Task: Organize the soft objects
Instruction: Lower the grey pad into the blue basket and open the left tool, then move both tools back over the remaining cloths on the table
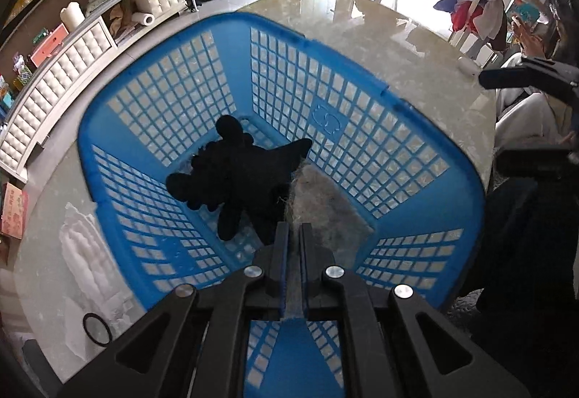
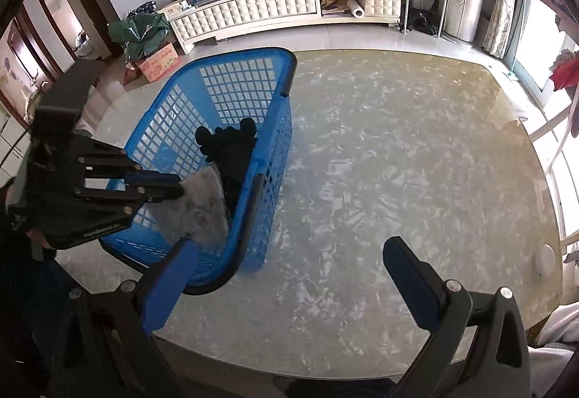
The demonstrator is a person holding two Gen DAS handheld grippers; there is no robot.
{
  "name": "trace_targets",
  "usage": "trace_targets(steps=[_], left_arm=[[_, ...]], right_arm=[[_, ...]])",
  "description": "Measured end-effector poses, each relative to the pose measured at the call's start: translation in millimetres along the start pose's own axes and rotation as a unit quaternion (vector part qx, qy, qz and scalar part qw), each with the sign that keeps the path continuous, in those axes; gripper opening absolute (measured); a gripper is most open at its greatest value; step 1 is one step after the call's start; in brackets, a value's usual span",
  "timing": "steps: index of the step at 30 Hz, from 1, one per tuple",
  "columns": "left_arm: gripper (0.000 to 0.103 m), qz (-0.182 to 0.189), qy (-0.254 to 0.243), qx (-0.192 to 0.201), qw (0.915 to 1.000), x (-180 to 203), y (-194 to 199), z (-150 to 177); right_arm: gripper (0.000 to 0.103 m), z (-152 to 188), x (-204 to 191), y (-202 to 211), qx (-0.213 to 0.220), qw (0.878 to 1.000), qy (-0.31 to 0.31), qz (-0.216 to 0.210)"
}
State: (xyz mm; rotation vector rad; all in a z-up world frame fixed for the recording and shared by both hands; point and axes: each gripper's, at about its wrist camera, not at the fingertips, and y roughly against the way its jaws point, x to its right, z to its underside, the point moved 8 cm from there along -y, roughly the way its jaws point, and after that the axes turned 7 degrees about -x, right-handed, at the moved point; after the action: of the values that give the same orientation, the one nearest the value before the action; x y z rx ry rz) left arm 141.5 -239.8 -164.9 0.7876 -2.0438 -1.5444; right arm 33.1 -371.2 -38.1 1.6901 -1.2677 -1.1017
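A blue lattice basket (image 1: pixel 362 130) stands on the marble table; it also shows in the right wrist view (image 2: pixel 231 87). A black plush toy (image 1: pixel 235 177) lies on the basket floor, also seen from the right (image 2: pixel 231 148). My left gripper (image 1: pixel 295 231) is shut on a grey fuzzy soft object (image 1: pixel 318 195) and holds it inside the basket, beside the black plush; the right wrist view shows the left gripper (image 2: pixel 179 186) pinching this grey object (image 2: pixel 202 202). My right gripper (image 2: pixel 289 260) is open and empty above the table, right of the basket.
White packing material (image 1: pixel 83 253) and a black ring (image 1: pixel 96 329) lie on the table left of the basket. The marble tabletop (image 2: pixel 398 162) stretches right of the basket. A white cabinet (image 2: pixel 275 7) lines the far wall. Clothes hang on a rack (image 1: pixel 466 0) by the window.
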Motion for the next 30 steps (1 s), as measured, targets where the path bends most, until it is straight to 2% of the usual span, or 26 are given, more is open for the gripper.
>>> trace_targets(steps=[5,12,14,20,23,24,25,28,30], left_arm=[[0.005,-0.004,0.006,-0.009,0.9999,1,-18,0],[0.005,0.016,0.022,-0.01,0.9996,14,-21,-9],[0.008,0.019,0.029,-0.004,0.9994,16,-20,-10],[0.037,0.002,0.032,0.001,0.9995,13,-13,-5],[0.058,-0.006,0.033,0.008,0.9994,12,-6,-11],[0.071,-0.005,0.029,0.013,0.9995,13,-1,-12],[0.078,-0.006,0.026,0.017,0.9995,14,2,-13],[0.086,-0.02,0.015,0.038,0.999,17,21,-16],[0.088,-0.029,0.012,0.048,0.9984,18,33,-16]], right_arm=[[0.103,1,3,1,0.001,1.0,0.002,-0.005],[0.103,2,8,1,0.0,1.0,0.001,-0.005],[0.103,1,9,1,0.0,1.0,0.0,-0.006],[0.103,1,6,2,-0.003,1.0,0.001,-0.003],[0.103,2,4,4,-0.003,1.0,0.002,0.0],[0.103,2,3,4,-0.003,1.0,0.002,-0.001],[0.103,2,3,5,-0.003,1.0,0.002,-0.001],[0.103,1,-1,9,-0.001,1.0,0.005,0.001],[0.103,1,-6,10,0.0,1.0,0.006,0.004]])
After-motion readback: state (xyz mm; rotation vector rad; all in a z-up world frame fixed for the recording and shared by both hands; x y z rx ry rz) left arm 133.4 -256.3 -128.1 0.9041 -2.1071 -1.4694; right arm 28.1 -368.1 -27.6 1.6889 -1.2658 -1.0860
